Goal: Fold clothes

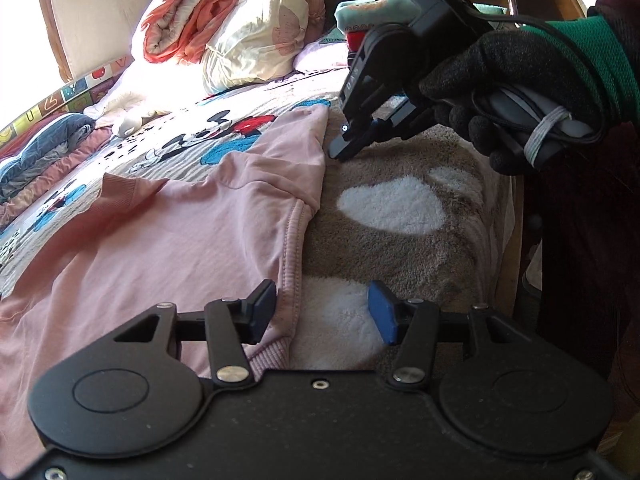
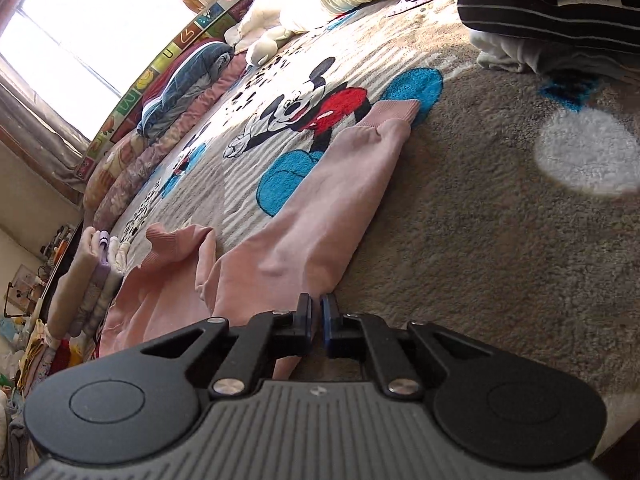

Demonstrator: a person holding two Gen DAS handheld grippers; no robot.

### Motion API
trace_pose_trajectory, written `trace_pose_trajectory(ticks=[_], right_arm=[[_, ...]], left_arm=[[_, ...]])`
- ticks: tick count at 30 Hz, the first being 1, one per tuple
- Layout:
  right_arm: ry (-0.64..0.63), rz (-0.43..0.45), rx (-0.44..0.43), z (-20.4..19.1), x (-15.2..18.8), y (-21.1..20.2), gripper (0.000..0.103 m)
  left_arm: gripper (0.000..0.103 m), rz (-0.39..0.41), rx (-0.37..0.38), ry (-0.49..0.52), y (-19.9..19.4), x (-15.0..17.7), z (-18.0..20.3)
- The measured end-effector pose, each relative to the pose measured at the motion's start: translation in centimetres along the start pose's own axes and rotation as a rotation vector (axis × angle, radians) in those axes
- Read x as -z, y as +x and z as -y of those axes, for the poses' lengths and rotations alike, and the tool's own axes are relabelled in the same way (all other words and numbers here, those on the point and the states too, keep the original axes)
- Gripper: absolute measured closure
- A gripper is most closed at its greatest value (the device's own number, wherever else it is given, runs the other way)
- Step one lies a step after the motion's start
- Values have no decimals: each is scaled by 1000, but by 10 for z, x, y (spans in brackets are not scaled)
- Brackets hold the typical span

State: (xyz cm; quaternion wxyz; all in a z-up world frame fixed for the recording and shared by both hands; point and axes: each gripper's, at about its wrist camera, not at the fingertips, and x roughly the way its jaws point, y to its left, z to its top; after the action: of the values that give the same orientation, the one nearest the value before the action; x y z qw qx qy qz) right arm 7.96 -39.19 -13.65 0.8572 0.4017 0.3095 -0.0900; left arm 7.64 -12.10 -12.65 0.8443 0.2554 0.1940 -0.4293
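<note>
A pink sweatshirt [image 1: 160, 232] lies spread on a plush cartoon-mouse blanket [image 2: 460, 216] covering the bed, filling the left wrist view from 9 o'clock to centre, its hem edge running toward 6 o'clock. It looks light, soft and limp, likely to sag and drag on the pile, so it is best taken by the firmer ribbed hem or cuffs. In the right wrist view one sleeve [image 2: 340, 184] stretches toward 1 o'clock, its ribbed cuff [image 2: 394, 110] lying flat.

The left hand-held gripper [image 1: 322, 314] stands about half open over the hem corner, one pad on the cloth, the other over the blanket, not pinching. The right hand-held gripper [image 2: 316, 320], held in a gloved hand [image 1: 504, 92], is closed at the garment's edge; whether cloth is caught between the pads is hard to tell.

Rolled quilts [image 1: 224, 20] sit at 12 o'clock, folded clothes [image 2: 96, 280] at 9 o'clock, beneath a bright window [image 2: 80, 24].
</note>
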Motion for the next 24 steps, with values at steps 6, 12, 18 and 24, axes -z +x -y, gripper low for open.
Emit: trace_pose_trajectory(ticks=[6,12,18,24], right_arm=[[-91,24,-32,-5,11,-15,92],[-25,-28,-74,-22,16,5,48],[37,-34,-61,-14,15,22,96],[114,-30,-124,6,14,18,99]], left_arm=[[62,58,-134,100,9,-15,16],[68,10,-210,278,37,-20,44],[72,-27,-222,263,54,-25,37],[98,-40,-196,258,53,-28,31]])
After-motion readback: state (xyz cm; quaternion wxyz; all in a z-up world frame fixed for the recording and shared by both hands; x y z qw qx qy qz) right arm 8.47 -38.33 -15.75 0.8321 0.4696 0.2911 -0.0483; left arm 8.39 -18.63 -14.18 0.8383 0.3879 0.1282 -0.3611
